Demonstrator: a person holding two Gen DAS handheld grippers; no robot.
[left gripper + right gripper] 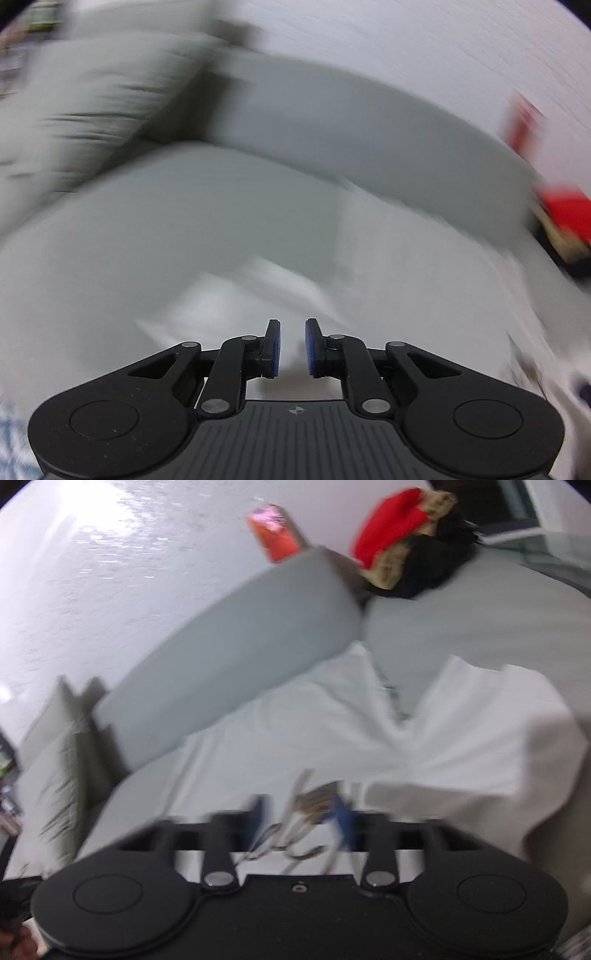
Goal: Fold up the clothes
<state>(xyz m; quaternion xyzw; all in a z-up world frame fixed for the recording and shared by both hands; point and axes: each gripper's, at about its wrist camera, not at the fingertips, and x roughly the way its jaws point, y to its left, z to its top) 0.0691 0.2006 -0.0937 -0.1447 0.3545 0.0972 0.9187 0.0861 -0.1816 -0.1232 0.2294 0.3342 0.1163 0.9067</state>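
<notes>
One grey sofa [480, 620]: landmark. One long grey back cushion [229, 657] along its rear edge. One white garment [461, 738], rumpled, spread on sofa seat in front of back cushion. One pile of red, tan, black clothes [406, 542] at seat's far end. One pale throw pillow [55, 760] at opposite end.

Left gripper [292, 345]: blue pads narrowly apart, nothing between, over seat.

Right gripper [301, 816]: blurred; jaws part open, white garment's printed fabric between; grip cannot be told.
</notes>
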